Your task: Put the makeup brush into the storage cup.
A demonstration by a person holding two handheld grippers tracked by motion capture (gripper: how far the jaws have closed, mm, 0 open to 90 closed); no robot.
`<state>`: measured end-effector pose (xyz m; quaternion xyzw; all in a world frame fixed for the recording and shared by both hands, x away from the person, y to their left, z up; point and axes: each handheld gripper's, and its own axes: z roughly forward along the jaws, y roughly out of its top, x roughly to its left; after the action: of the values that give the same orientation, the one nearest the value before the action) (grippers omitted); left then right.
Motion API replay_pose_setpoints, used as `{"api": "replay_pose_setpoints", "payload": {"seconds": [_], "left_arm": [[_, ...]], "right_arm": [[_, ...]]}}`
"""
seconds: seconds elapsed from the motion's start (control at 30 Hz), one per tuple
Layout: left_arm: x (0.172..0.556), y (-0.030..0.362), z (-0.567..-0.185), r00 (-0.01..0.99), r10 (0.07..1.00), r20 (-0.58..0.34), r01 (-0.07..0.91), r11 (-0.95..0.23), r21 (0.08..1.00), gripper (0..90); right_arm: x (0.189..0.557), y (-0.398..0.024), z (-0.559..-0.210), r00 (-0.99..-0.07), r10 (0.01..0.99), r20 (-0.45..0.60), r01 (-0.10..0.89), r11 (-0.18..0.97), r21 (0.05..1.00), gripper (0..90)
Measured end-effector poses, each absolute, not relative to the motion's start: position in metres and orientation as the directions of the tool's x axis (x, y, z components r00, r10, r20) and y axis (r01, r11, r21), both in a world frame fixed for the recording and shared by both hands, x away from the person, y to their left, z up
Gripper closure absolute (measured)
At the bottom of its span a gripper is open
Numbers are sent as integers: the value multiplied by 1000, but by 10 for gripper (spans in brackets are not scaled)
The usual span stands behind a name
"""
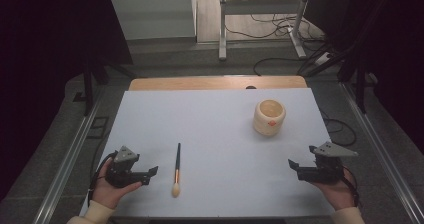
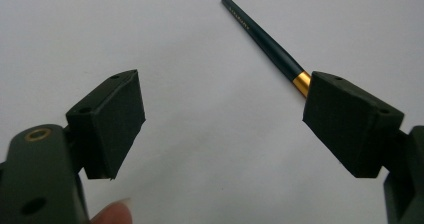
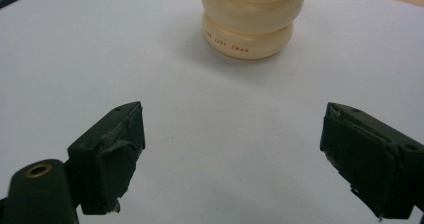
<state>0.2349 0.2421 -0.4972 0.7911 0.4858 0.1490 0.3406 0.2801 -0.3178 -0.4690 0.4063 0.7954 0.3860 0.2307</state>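
While both tongs rest spread and empty at the near edge of the worktop (image 1: 150, 109), the brush (image 1: 176, 169) lies near-to-far just right of the left tongs (image 1: 150, 174), well left of the right tongs (image 1: 294, 166).

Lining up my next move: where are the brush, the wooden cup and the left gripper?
brush (image 1: 177, 163): high view, dark handle.
wooden cup (image 1: 269, 119): high view, outer wall.
left gripper (image 1: 150, 175): high view, between its open fingertips.

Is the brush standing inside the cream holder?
No, the brush lies flat on the white table, apart from the cream holder.
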Motion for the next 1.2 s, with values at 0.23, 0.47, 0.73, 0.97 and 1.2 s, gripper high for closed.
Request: {"api": "replay_pose_setpoints", "payload": {"seconds": [0.23, 0.47, 0.73, 0.97, 1.2], "left_arm": [[237, 244, -498, 495, 865, -83, 649, -305, 697, 157], [244, 242, -496, 492, 865, -98, 669, -303, 678, 165], [246, 234, -484, 393, 891, -229, 780, -191, 596, 216], [248, 223, -478, 369, 899, -237, 800, -177, 574, 210], [251, 222, -476, 349, 895, -278, 822, -149, 550, 211]], "right_arm": [[279, -319, -469, -557, 828, -63, 465, 373, 803, 111], [280, -321, -473, -563, 824, -63, 480, 388, 787, 111], [279, -319, -474, -560, 825, -78, 479, 399, 781, 111], [278, -318, -474, -559, 825, -83, 478, 403, 781, 111], [279, -318, -473, -564, 824, -52, 479, 378, 792, 108]]}}
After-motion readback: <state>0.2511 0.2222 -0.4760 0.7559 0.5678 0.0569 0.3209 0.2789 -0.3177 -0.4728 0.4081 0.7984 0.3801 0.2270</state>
